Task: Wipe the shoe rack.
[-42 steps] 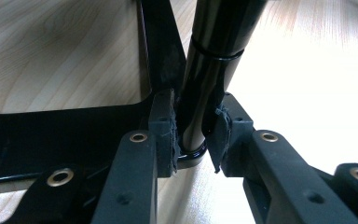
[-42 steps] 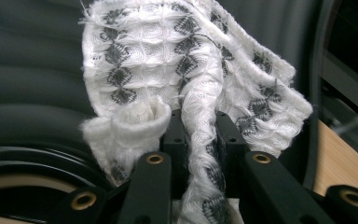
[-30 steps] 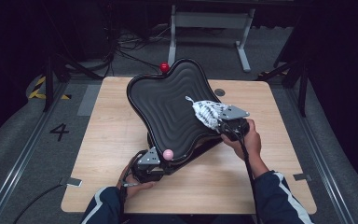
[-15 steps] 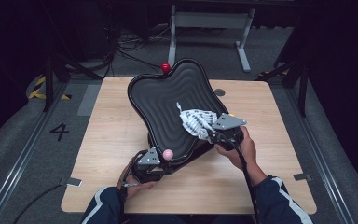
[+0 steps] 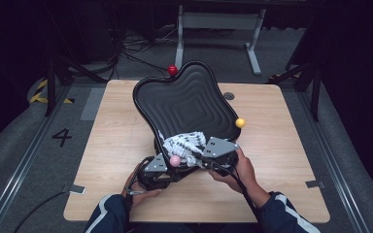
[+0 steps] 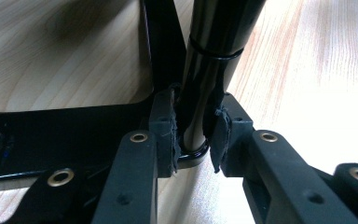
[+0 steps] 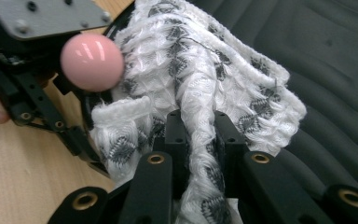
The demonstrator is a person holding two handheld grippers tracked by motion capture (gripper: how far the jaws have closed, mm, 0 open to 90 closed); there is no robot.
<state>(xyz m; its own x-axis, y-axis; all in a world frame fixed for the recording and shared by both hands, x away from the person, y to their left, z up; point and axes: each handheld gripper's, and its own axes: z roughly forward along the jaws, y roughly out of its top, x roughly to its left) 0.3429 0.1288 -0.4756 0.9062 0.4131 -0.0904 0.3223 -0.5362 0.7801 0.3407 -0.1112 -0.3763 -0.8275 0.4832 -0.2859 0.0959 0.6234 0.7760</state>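
1. The wooden tabletop (image 5: 291, 160) is carrying a black ribbed seat (image 5: 184, 104), which is standing tilted on its stand, its wavy surface facing the person.
2. Coloured balls are sitting at the seat's rim: a red ball (image 5: 173, 70) at 12 o'clock, a yellow ball (image 5: 240, 123) at about 4 o'clock, and a pink ball (image 5: 175, 160) at about 6 o'clock.
3. The white patterned cloth (image 5: 184, 144) is lying bunched on the seat's lower edge, at roughly 6 o'clock of the seat, just beside the pink ball.
4. The right gripper (image 5: 209, 154) is clamping this cloth; in the right gripper view its jaws are pinching a fold of the cloth (image 7: 200, 107), which is spreading out from the jaws toward 12 o'clock, with the pink ball (image 7: 92, 61) at 10 o'clock of them.
5. The left gripper (image 5: 158, 170) is sitting at 7 o'clock of the cloth, under the seat's lower edge.
6. In the left gripper view the left gripper (image 6: 196, 135) is gripping the glossy black post (image 6: 209, 60) of the stand, both pads pressing on it, the post rising toward 12 o'clock.
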